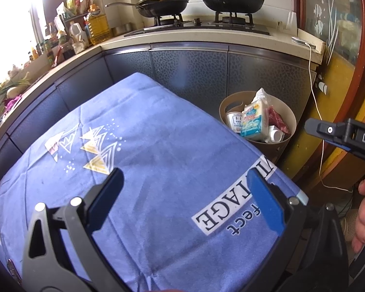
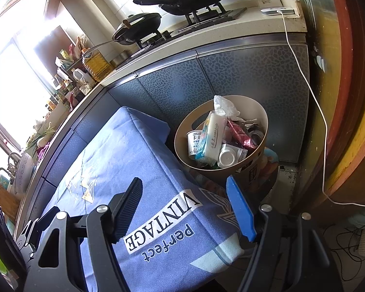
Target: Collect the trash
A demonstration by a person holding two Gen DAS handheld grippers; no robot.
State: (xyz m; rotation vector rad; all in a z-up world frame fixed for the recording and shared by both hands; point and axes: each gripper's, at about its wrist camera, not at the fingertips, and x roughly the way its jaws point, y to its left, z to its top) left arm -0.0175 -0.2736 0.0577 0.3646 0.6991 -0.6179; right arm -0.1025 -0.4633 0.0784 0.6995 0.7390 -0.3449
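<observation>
The left gripper (image 1: 185, 194) has its fingers (image 1: 107, 202) spread wide with nothing between them; it hangs above the blue cloth (image 1: 158, 146) that covers the desk. The right gripper (image 2: 185, 209) is likewise spread wide and empty, positioned over the near right corner of the same cloth, above the printed "VINTAGE" band.

No loose trash is visible on the cloth in either view. The trash that can be seen already lies in the bin (image 2: 255, 107), a round tan container standing on the floor just beyond the desk's right edge, in front of the dark cabinet doors. Its contents include a white-and-blue tissue pack (image 2: 214, 133) standing on end with its long axis roughly vertical, a small white cup (image 2: 194, 141), a capped white bottle (image 2: 227, 155), a red wrapper and crumpled white plastic.

From the fingers, the bin lies ahead and to the right. The right gripper is the nearer one: the bin sits directly past its blue finger, while the left gripper has most of the desk width between itself and the bin. Judged from this layout, collection appears largely complete.
</observation>
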